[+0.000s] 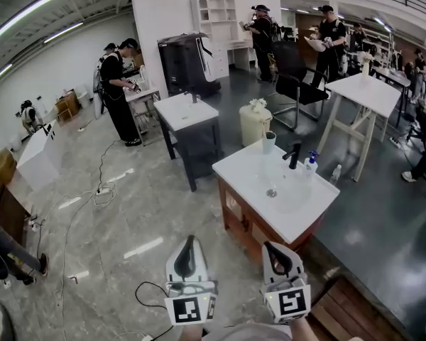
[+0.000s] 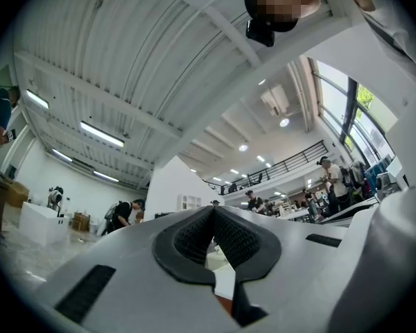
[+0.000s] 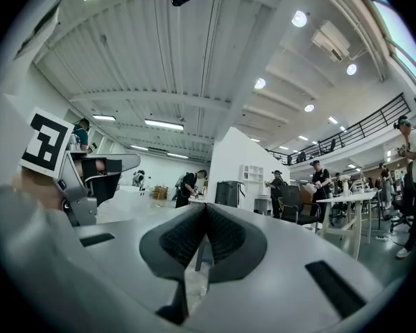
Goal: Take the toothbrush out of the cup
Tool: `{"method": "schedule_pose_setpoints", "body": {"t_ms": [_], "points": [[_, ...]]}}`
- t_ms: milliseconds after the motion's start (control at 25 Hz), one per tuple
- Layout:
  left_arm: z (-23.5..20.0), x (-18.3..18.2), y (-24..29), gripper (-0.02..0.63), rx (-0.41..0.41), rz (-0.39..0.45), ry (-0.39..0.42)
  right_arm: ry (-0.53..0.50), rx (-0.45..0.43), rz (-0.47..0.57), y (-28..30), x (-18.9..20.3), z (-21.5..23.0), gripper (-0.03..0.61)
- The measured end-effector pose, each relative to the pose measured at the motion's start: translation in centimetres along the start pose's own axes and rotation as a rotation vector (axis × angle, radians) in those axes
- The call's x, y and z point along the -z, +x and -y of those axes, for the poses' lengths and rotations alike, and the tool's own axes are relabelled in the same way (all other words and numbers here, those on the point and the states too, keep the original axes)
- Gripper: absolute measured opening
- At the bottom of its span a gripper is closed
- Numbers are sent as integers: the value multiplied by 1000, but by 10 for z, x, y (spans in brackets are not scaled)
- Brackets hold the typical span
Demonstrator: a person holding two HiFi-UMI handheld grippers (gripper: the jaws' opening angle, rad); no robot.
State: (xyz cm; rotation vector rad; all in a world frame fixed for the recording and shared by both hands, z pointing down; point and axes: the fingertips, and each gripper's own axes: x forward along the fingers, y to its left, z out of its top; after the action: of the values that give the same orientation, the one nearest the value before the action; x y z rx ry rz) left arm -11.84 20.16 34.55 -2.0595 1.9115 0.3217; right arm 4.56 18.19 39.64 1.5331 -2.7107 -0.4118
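Toothbrush, where is it?
— Too small to see from here; I take it to be in the cup (image 1: 269,142) at the washbasin's (image 1: 245,165) back corner, near the tap (image 1: 293,155).
— And the grippers?
— Held low, well apart from the cup, probably because the approach isn't made yet. Left gripper (image 1: 187,253) and right gripper (image 1: 277,256): jaws pressed together, nothing between them

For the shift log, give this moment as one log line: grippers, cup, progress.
left gripper: shut, empty | right gripper: shut, empty | cup: far corner of vanity top, untouched | toothbrush: unclear | progress: not started
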Motion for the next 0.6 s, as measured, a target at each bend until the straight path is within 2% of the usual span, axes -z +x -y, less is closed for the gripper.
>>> {"method": "schedule_pose_setpoints", "body": {"t_ms": [400,600], "points": [[-17,25,-4,15,-100,-35,-23,-4,-45,-19,6,19,7,12],[-17,39,11,15,-102,-48,-29,-43,-70,-20,19,21,11,12]]}}
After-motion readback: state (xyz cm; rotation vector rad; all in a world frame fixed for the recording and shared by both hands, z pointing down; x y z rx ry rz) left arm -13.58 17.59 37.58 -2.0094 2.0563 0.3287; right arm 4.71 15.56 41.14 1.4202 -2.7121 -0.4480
